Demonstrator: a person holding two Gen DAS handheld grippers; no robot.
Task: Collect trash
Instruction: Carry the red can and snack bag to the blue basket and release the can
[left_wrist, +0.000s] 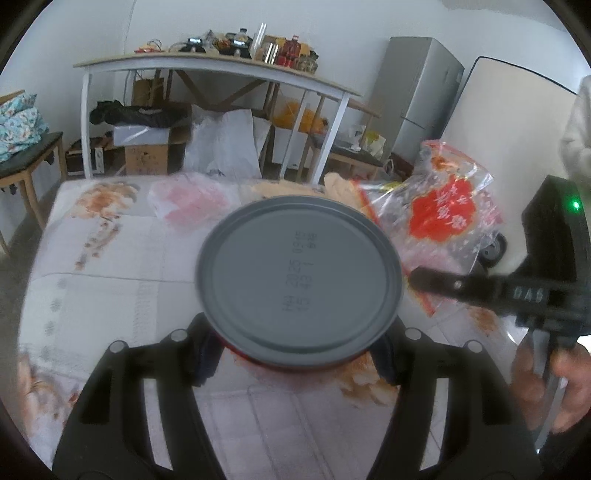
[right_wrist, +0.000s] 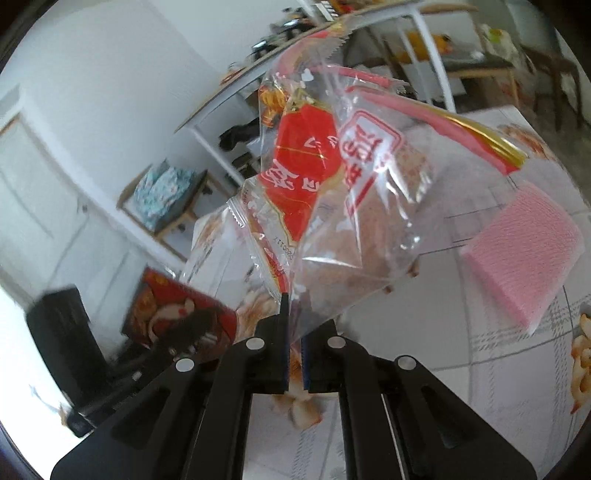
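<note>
A lived-in home room: a table (left_wrist: 110, 236) under a flowered cloth in the near part, a cluttered shelf table (left_wrist: 221, 68) along the far wall, a fridge (left_wrist: 417, 96) far right, a chair (left_wrist: 26, 162) with bedding far left.

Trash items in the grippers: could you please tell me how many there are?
2: a grey-ended can in the left gripper, a red-printed wrapper pinched by the right gripper. Others may be hidden.

Left tool (left_wrist: 295, 343) clamping, right tool (right_wrist: 293, 325) pinched.
</note>
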